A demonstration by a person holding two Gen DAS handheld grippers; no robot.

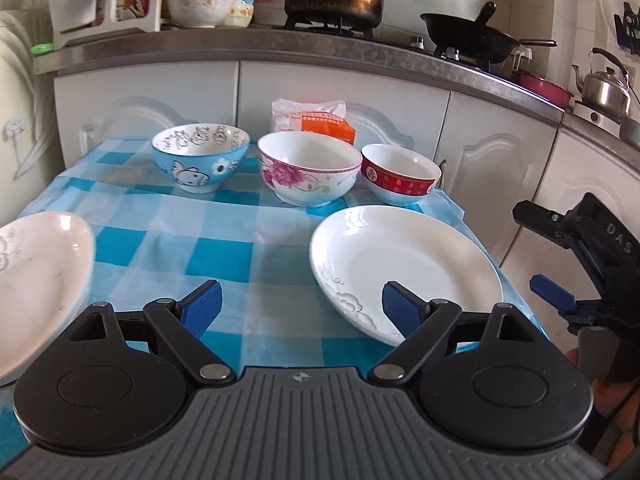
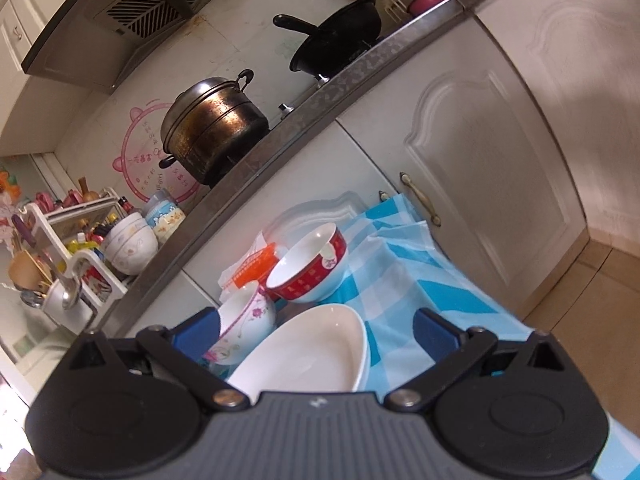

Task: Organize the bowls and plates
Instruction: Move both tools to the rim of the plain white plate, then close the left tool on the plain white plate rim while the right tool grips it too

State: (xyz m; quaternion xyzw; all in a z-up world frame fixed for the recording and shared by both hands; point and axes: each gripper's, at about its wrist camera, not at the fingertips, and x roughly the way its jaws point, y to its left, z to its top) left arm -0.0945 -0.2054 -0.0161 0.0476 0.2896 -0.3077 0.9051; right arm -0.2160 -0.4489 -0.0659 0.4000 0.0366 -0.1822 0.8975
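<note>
Because the glazed white plate (image 1: 404, 264) is rigid, slippery and breakable, grip its raised rim; both the left hand-held gripper (image 1: 302, 308) and the right hand-held gripper (image 2: 316, 330) stand wide, holding nothing.

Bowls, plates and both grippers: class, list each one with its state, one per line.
Blue bowl: upright, empty.
Flowered bowl: upright, empty.
Red-banded bowl: upright, empty.
Right plate: flat on the checked cloth, empty.
Left plate: empty, partly out of frame.
Left gripper: jaws open, holding nothing.
Right gripper: jaws open, holding nothing.
</note>
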